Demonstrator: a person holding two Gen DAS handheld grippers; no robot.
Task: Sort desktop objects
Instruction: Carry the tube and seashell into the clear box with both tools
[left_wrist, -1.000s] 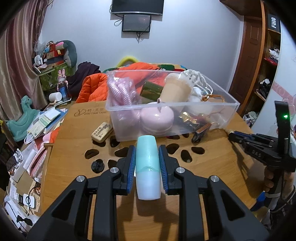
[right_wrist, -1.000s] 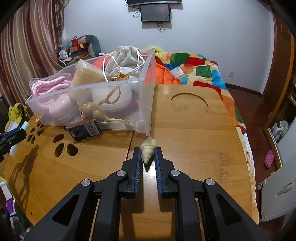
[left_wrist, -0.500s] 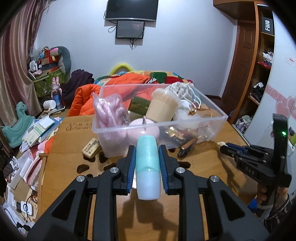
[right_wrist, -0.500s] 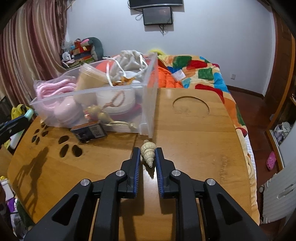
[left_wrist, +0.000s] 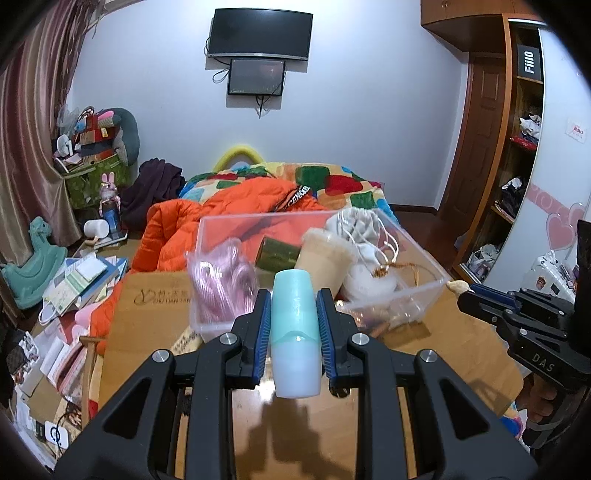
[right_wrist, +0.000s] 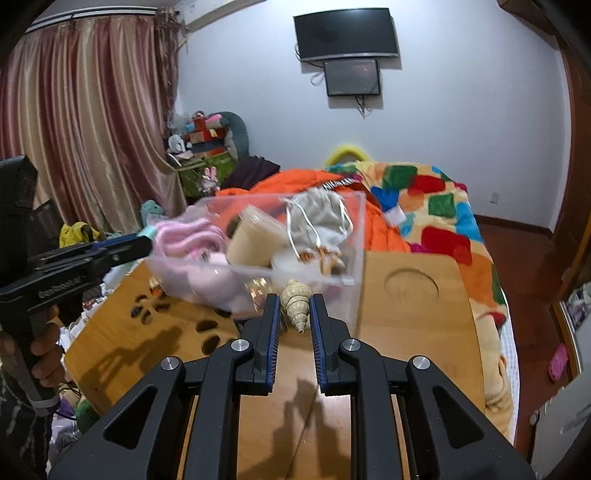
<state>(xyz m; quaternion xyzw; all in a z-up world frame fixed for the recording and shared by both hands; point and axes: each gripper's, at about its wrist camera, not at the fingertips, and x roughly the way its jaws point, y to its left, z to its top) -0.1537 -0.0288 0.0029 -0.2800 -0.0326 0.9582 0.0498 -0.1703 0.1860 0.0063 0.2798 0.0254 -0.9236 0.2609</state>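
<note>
Left view: left gripper (left_wrist: 294, 325) is clamped on a teal bottle (left_wrist: 295, 334), bin (left_wrist: 424, 291) just ahead and below.

Right view: right gripper (right_wrist: 294, 314) pinches a shell (right_wrist: 295, 300), bin (right_wrist: 352, 258) right in front. Looks like the carry step; next, get over the rim and let go.

The clear bin (left_wrist: 424, 291) stands on the wooden table (left_wrist: 155, 306), with the bed (left_wrist: 332, 184) behind it. In the bin, the coiled rope (left_wrist: 221, 284) lies at its left end, the lidded cup (left_wrist: 325, 258) near the middle, and the drawstring pouch (left_wrist: 354, 221) behind the cup. Before the bin, the bottle (left_wrist: 295, 332) sits between the fingers of the left gripper (left_wrist: 293, 314). At the bin's right corner, the seashell (right_wrist: 295, 301) sits between the fingers of the right gripper (right_wrist: 293, 314). Left of the table lies a pile of books (left_wrist: 81, 280).
</note>
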